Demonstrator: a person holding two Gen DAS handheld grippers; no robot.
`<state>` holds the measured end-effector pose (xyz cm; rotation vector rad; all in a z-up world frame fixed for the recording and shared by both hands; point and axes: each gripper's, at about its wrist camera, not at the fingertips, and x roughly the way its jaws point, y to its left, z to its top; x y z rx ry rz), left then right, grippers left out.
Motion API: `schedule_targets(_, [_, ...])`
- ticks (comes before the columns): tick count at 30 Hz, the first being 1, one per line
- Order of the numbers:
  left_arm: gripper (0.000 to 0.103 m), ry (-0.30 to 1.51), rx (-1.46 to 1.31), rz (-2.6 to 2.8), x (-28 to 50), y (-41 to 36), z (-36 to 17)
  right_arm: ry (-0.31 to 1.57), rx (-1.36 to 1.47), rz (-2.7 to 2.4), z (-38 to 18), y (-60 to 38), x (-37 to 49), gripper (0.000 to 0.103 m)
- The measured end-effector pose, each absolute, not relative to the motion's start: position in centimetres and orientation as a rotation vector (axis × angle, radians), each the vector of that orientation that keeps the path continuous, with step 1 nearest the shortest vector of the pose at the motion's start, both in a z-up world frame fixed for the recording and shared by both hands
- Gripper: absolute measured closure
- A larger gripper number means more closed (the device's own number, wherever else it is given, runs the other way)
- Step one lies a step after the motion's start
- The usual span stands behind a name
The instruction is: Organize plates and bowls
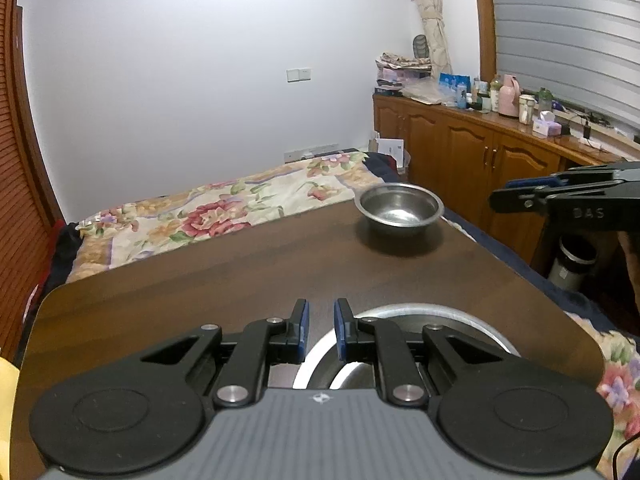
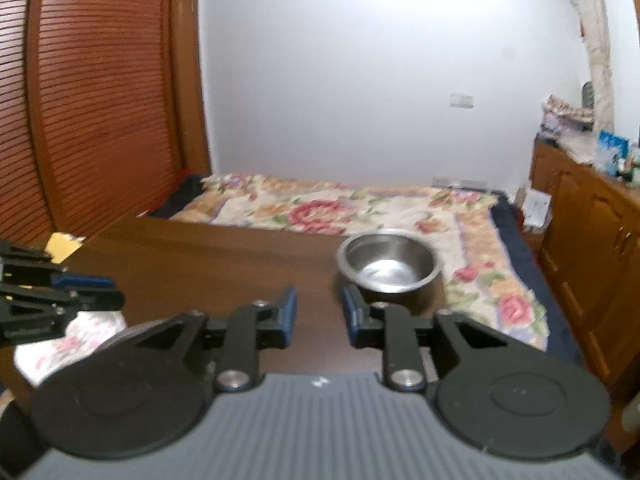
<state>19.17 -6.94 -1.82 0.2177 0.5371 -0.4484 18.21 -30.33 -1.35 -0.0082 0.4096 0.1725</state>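
A small steel bowl (image 1: 401,209) stands at the far right corner of the dark wooden table (image 1: 224,268); it also shows in the right wrist view (image 2: 388,264). A larger steel plate or basin (image 1: 452,320) lies on the near right part of the table, partly under my left gripper (image 1: 321,320), which is open with a narrow gap and empty just above its left rim. My right gripper (image 2: 319,306) is open and empty, above the table, a little short of the small bowl. It shows from the side in the left wrist view (image 1: 500,196). The left gripper shows at the left edge of the right wrist view (image 2: 112,290).
A floral bedspread (image 1: 224,208) covers the bed beyond the table. A wooden cabinet (image 1: 480,156) with bottles and boxes runs along the right. A slatted wooden wardrobe (image 2: 80,100) stands at the left. A floral cloth (image 2: 72,344) lies under the left gripper.
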Motion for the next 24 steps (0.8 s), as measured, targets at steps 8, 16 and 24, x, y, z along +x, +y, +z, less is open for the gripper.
schedule_targets(8, [0.078, 0.543, 0.201, -0.435, 23.6, -7.8, -1.1, 0.363, 0.01, 0.112, -2.3, -33.8, 21.3, 0.071])
schedule_targets(16, [0.078, 0.546, 0.225, -0.46, 26.8, -9.9, -0.8, 0.394, 0.015, 0.096, -4.0, -35.5, 25.0, 0.071])
schedule_targets(24, [0.066, 0.584, 0.266, -0.501, 30.1, -13.1, -2.0, 0.418, -0.006, 0.103, -4.9, -35.7, 27.0, 0.063])
